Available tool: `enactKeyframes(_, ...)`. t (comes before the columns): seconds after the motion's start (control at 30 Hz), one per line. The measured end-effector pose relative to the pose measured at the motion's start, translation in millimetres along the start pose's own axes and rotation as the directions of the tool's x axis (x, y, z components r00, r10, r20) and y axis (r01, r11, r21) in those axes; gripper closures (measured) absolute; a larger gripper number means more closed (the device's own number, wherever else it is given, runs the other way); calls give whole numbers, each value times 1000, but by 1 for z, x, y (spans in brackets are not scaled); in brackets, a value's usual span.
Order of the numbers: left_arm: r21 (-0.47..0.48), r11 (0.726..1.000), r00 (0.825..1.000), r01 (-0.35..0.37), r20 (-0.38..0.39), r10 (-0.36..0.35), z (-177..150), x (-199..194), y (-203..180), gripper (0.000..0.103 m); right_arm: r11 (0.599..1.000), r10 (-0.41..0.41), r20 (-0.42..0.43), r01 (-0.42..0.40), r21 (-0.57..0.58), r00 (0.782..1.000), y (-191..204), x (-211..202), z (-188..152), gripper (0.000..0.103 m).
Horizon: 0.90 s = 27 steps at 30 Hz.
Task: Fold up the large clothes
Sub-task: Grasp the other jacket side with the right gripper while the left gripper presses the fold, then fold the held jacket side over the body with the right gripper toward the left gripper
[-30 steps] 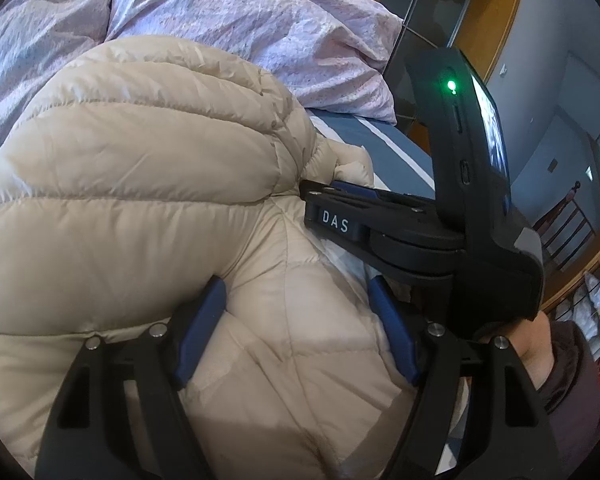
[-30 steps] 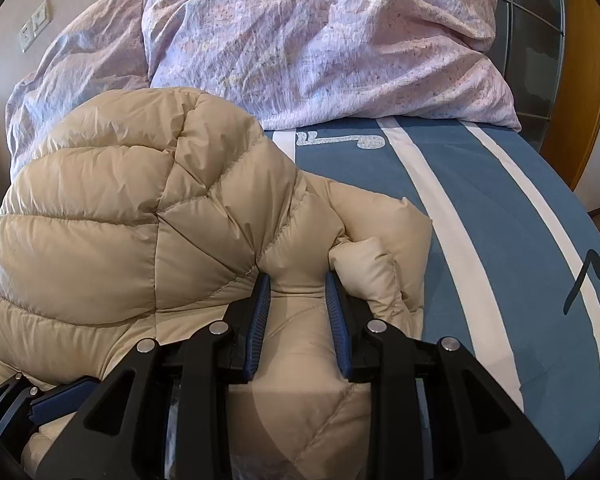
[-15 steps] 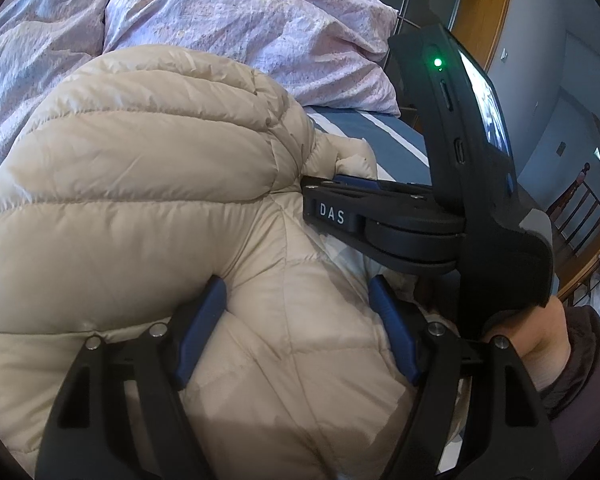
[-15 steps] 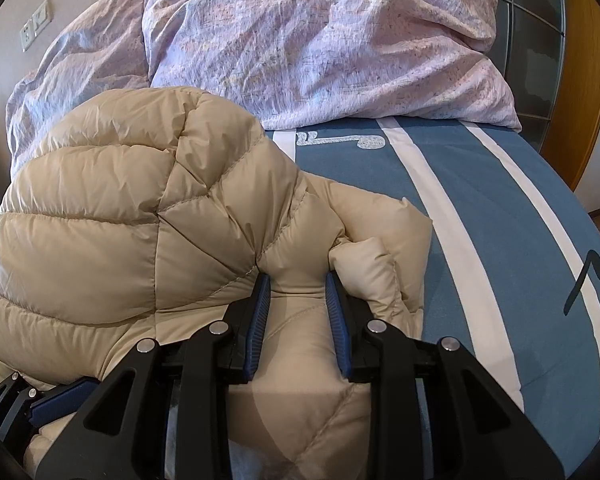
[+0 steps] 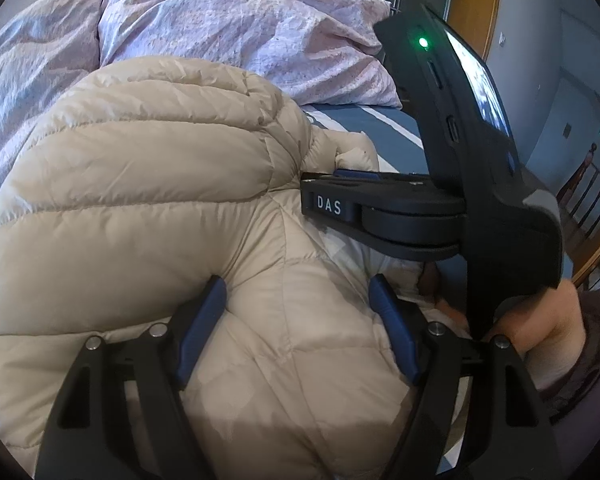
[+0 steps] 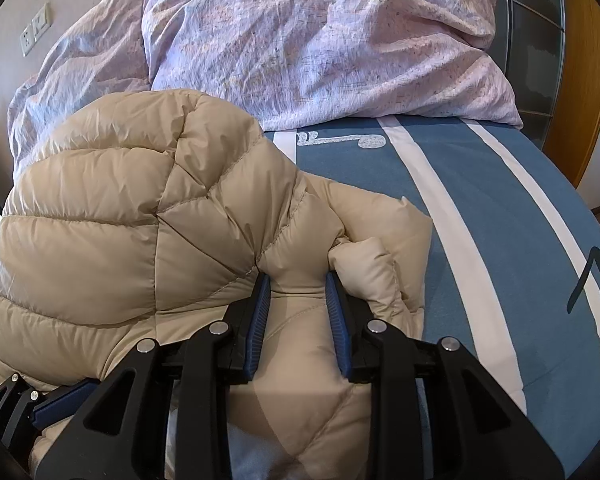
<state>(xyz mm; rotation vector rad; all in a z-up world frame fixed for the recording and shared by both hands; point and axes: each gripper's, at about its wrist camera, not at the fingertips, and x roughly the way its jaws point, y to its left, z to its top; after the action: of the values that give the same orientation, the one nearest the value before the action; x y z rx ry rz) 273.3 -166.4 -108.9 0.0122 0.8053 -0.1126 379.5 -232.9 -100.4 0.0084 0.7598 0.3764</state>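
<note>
Jacket (image 5: pixel 148 208), beige, quilted, lies bunched on the bed (image 5: pixel 384 122) below the duvet (image 5: pixel 228 28).

Left wrist view: left gripper (image 5: pixel 298 306) fingers (image 5: pixel 202 320) stand wide, with a thick fold of jacket between them; pads seem to press the padding, so I read it as grasping, not released. Over the last second the view rolled slightly and the right gripper (image 5: pixel 350 174) sits a little higher in frame; jacket shape unchanged. Judgement: grip is being settled, fold not yet begun. A hand (image 5: pixel 540 328) and sleeve show at right.

Right wrist view: right gripper (image 6: pixel 296 296) fingers narrow, clenched on a pinch of jacket (image 6: pixel 100 248). Nothing has shifted here.

Hidden: jacket's near edge, sleeves and collar; fingertips sunk in padding.
</note>
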Motion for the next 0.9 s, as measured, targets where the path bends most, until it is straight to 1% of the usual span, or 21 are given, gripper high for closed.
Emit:
enactKeyframes(0.23, 27, 999, 1000, -18, -14, 19, 3, 1, -3, 30, 1000, 3, -1, -3, 3, 1000, -1, 0, 0, 74)
enactKeyframes(0.4, 19, 1000, 1000, -12, -20, 13, 5, -1, -1, 30, 1000, 4, 0, -4, 5, 1000, 0, 0, 0, 74)
enactKeyframes(0.53, -14, 1000, 999, 22, -38, -22, 9, -15, 6, 30, 1000, 11, 2, -11, 13, 1000, -1, 0, -1, 74)
enactKeyframes(0.67, 4, 1000, 999, 14, -33, -14, 11, -36, 11, 30, 999, 14, 1, -14, 32, 1000, -3, -3, -1, 73)
enactKeyframes(0.7, 10, 1000, 999, 0, -33, 1, 13, -43, 14, 30, 999, 13, -2, -13, 36, 1000, -3, -4, -1, 73)
enactKeyframes(0.77, 3, 1000, 1000, -7, -31, 7, 18, -53, 23, 29, 999, 7, -10, -6, 40, 1000, -4, -7, -1, 73)
enactKeyframes(0.87, -35, 999, 1000, -25, -18, 24, 32, -67, 47, 27, 999, 2, -19, -1, 53, 1000, -3, -9, -1, 73)
enactKeyframes(0.9, -47, 998, 999, -36, -11, 36, 38, -70, 56, 25, 998, 1, -20, 0, 55, 1000, -3, -10, -1, 73)
